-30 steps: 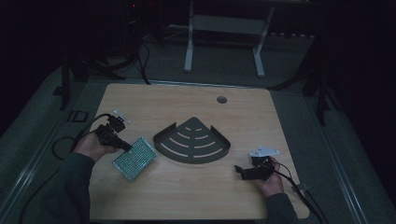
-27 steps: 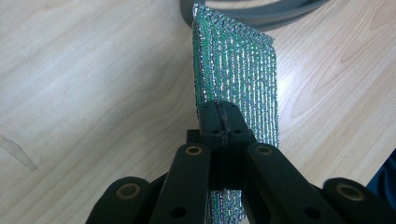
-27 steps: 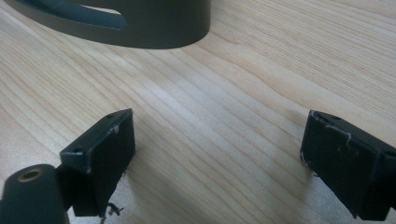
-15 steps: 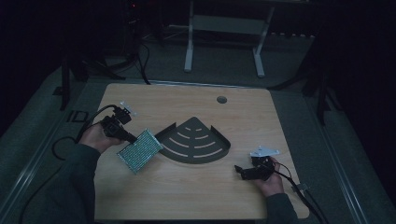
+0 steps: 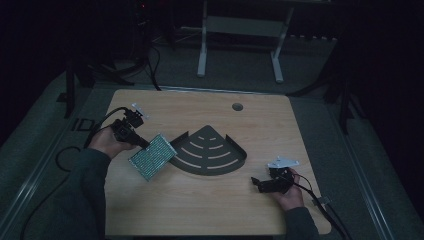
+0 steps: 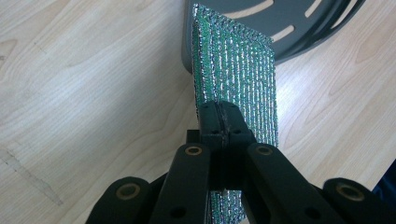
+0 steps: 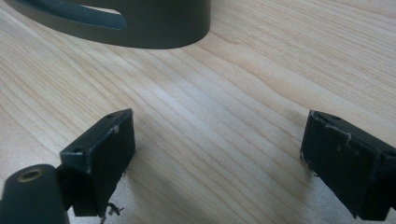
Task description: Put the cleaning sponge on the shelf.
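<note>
A green glittery scouring pad [image 5: 152,156] hangs by one edge from my left gripper [image 5: 145,144], which is shut on it above the table's left half. In the left gripper view the pad [image 6: 238,70] stands upright between the closed jaws of the left gripper [image 6: 223,122], its far end over the rim of a dark fan-shaped tray [image 6: 303,28]. That slotted tray [image 5: 210,152] lies in the middle of the table. My right gripper [image 5: 257,184] rests low at the front right, open, with bare wood between its pads [image 7: 109,154] and the tray's wall [image 7: 154,23] ahead.
The wooden table [image 5: 210,210] has a round cable hole [image 5: 237,106] near its far edge. Cables trail from both grippers off the table's sides. A white metal stand [image 5: 240,45] is on the floor behind the table.
My left gripper has lifted the green pad off the table and carried it up and toward the tray. The right gripper has stayed put.
</note>
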The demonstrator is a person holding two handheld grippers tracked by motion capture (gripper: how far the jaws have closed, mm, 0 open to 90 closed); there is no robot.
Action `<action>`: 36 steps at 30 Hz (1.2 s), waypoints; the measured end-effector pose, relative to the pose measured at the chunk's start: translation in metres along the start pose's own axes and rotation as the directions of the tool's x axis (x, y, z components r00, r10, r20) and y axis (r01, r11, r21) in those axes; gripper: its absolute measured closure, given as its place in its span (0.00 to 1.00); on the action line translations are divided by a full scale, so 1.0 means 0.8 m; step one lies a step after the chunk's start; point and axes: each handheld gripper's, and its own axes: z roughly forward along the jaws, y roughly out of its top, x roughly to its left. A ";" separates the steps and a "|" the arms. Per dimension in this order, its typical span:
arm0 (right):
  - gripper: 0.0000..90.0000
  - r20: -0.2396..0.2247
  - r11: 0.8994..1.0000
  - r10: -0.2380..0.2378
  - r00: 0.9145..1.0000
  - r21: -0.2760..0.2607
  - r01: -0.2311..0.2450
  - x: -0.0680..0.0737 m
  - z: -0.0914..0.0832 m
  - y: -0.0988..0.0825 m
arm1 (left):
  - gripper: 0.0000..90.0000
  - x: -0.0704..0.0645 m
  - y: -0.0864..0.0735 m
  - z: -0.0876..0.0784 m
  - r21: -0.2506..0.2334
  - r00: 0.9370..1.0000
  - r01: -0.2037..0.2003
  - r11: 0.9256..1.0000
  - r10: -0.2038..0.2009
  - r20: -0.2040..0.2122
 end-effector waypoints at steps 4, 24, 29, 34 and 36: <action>0.11 0.000 1.000 0.000 1.000 0.000 0.000 0.000 0.000 0.000 | 1.00 -0.001 0.007 0.001 -0.008 1.000 -0.002 1.000 0.002 -0.001; 0.11 0.000 1.000 0.000 1.000 0.000 0.000 0.000 0.000 0.000 | 1.00 -0.007 0.038 0.004 -0.012 0.999 -0.033 0.999 0.033 -0.030; 0.11 0.000 1.000 0.000 1.000 0.000 0.000 0.000 0.000 0.000 | 1.00 -0.012 0.048 0.007 -0.008 0.998 -0.052 0.999 0.052 -0.029; 0.11 0.000 1.000 0.000 1.000 0.000 0.000 0.000 0.000 0.000 | 1.00 -0.013 0.056 0.007 -0.008 0.998 -0.057 0.998 0.057 -0.037; 0.11 0.000 1.000 0.000 1.000 0.000 0.000 0.000 0.000 0.000 | 1.00 -0.015 0.062 0.006 -0.012 0.997 -0.063 0.998 0.062 -0.041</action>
